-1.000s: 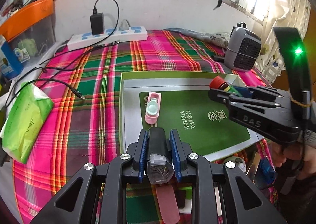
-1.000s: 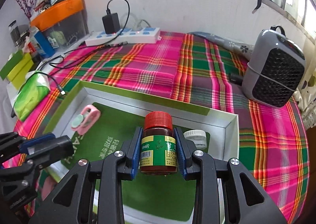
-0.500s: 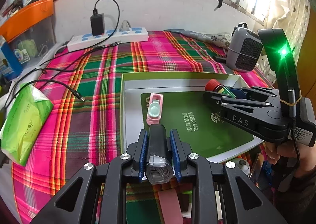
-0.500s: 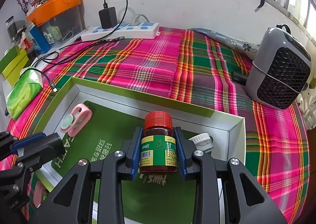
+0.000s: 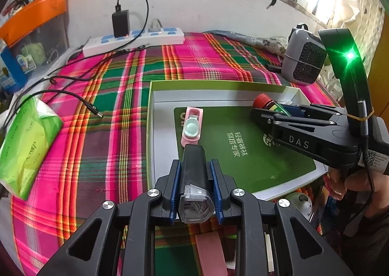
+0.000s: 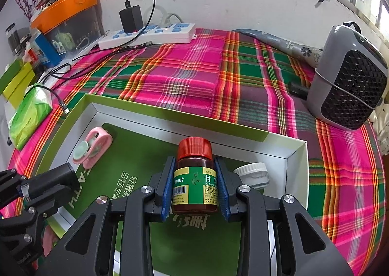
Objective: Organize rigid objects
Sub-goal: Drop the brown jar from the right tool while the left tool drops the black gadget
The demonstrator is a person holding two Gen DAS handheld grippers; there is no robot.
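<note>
A shallow white box with a green rim (image 5: 218, 85) (image 6: 170, 115) lies on the plaid cloth, with a green card on its floor. My left gripper (image 5: 194, 164) is shut on a black stapler-like tool (image 5: 193, 178) with a clear end, over the box's near left edge. Just ahead of it lies a pink holder with a mint disc (image 5: 192, 126) (image 6: 93, 147). My right gripper (image 6: 194, 161) is shut on a brown pill bottle (image 6: 194, 183) (image 5: 263, 101) with a red cap and green label, near the box's far right corner. A white-lidded jar (image 6: 252, 175) sits beside it.
A white power strip (image 5: 136, 39) with a black charger and loose cables (image 5: 80, 101) lies at the back left. A green tissue pack (image 5: 26, 147) is at the left, a grey heater (image 6: 350, 86) at the right. A hand (image 5: 340, 181) holds the right gripper.
The right gripper has carried the bottle further into the box toward its far wall, next to the white-lidded jar. The left gripper, still holding the black tool, has hardly moved.
</note>
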